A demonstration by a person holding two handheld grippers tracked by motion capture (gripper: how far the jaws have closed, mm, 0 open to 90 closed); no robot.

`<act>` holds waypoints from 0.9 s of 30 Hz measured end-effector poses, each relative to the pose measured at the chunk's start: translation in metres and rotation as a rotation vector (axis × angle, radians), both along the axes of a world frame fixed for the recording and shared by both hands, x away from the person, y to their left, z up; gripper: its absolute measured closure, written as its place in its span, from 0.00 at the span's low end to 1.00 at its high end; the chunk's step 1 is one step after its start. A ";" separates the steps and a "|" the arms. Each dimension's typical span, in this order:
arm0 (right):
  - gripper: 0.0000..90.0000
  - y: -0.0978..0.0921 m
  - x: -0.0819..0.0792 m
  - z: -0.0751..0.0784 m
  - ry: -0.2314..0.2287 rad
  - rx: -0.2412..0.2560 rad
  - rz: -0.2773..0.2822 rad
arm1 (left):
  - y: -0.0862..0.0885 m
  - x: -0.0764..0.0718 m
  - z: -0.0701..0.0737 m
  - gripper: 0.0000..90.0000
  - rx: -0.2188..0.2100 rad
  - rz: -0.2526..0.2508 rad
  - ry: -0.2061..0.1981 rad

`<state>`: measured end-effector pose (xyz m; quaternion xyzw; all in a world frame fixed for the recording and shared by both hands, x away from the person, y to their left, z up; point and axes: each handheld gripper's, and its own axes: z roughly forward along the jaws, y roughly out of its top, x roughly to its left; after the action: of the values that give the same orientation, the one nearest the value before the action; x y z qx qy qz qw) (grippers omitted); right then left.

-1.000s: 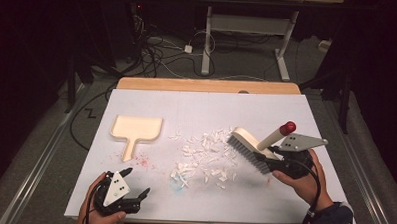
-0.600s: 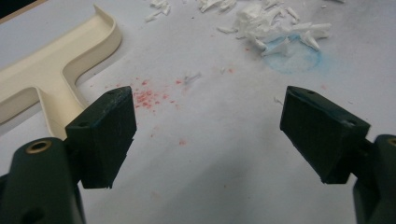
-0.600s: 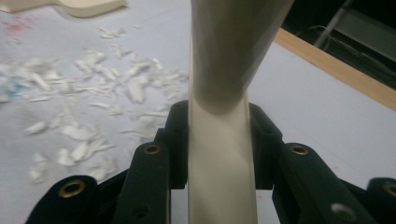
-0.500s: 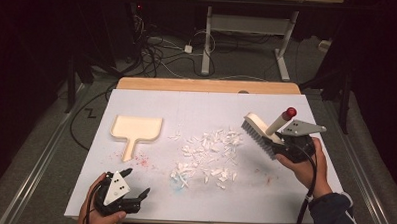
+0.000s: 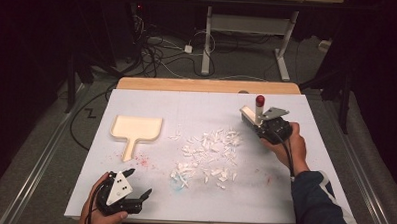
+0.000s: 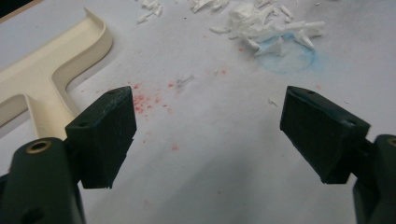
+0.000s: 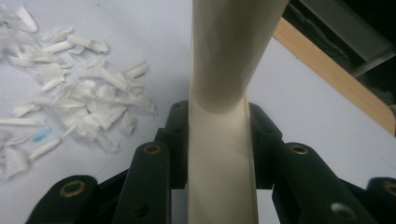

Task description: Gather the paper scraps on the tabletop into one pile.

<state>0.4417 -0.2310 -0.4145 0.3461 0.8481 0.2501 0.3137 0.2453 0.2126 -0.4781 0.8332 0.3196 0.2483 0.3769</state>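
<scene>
A cream brush (image 5: pixel 251 113) with a red-tipped handle stands at the table's right, held by my right gripper (image 5: pixel 266 125). Its jaws are shut on the cream handle (image 7: pixel 223 140) in the right gripper view. White paper scraps (image 5: pixel 207 155) lie scattered across the table's middle, left of the brush, and the scraps (image 7: pixel 79 100) show beside the handle. A cream dustpan (image 5: pixel 135 130) lies flat at the left, its handle toward me. My left gripper (image 5: pixel 134 187) rests open near the front left edge, jaws wide apart over bare table with the dustpan (image 6: pixel 51 79) to its left.
The white table sheet (image 5: pixel 303 195) carries red speckles (image 6: pixel 149 100) and a faint blue ring (image 6: pixel 287 58). A wooden strip (image 5: pixel 207 86) runs along the far edge. Cables and desk legs (image 5: pixel 283 55) stand on the floor beyond.
My right gripper has carried the brush away from me and rightward, from the scraps' right edge to the far right, and tipped its handle upright. The left gripper stayed in place.
</scene>
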 end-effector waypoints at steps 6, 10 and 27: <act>0.75 0.037 0.008 -0.008 -0.013 -0.090 0.052 | -0.002 0.002 -0.001 0.20 0.023 -0.024 -0.010; 0.75 0.058 0.005 -0.012 0.003 -0.067 0.124 | -0.002 0.002 -0.002 0.20 0.024 -0.029 -0.005; 0.75 0.087 -0.083 -0.005 0.044 0.006 0.483 | -0.002 -0.001 -0.001 0.20 0.031 -0.034 -0.007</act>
<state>0.3591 -0.1443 -0.4199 0.1395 0.9121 0.3129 0.2250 0.2444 0.2109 -0.4791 0.8433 0.3002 0.2495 0.3694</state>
